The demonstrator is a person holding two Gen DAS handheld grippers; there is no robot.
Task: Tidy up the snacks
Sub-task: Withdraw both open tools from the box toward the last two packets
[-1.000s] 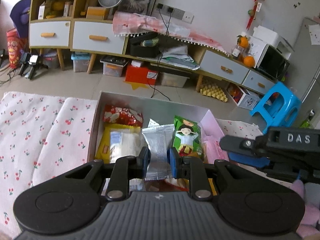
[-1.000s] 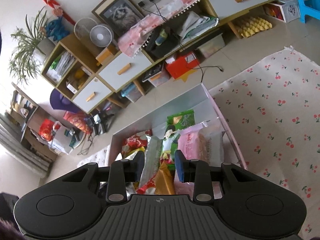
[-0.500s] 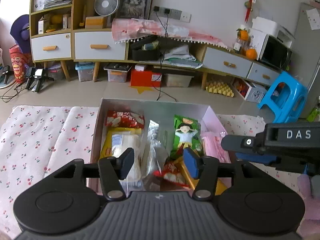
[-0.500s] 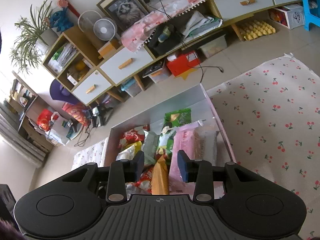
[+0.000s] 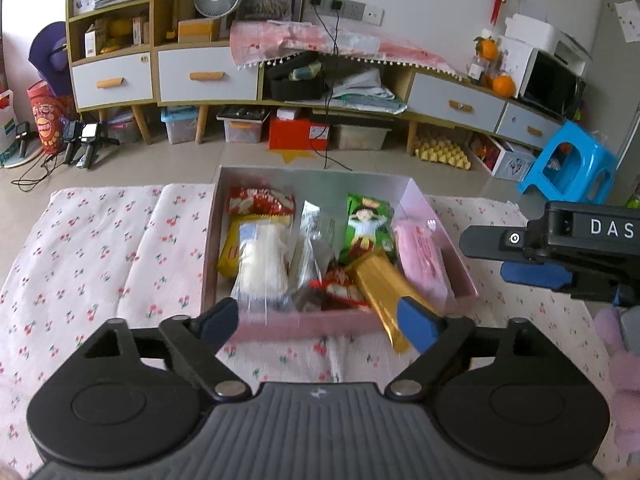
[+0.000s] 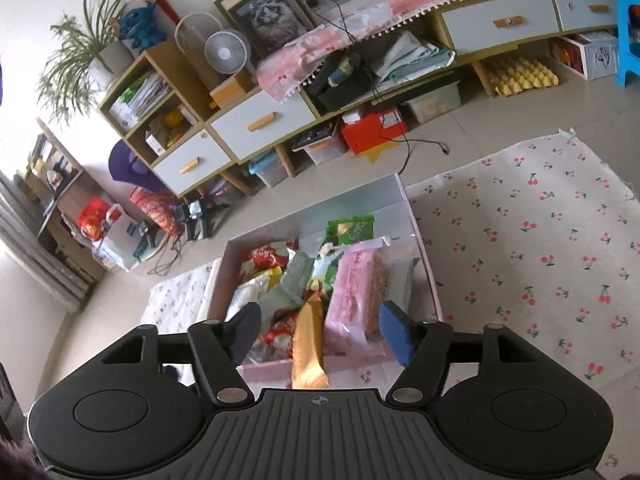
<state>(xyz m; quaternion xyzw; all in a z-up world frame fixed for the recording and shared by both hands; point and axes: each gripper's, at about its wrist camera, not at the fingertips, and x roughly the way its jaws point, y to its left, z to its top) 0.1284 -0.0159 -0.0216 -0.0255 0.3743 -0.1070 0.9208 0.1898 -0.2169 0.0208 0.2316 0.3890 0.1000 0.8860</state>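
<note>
Pulling both hands back slowly seems best, since the left gripper (image 5: 318,322) and right gripper (image 6: 320,330) have just been opening, hold nothing, and the gold snack (image 5: 382,286) hangs over the pink box (image 5: 304,326) edge.

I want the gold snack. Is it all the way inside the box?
No. The gold snack pokes out over the box's front wall, one end hanging outside.

Left claw (image 5: 318,322), right claw (image 6: 320,332) just spread, seemingly empty.
</note>
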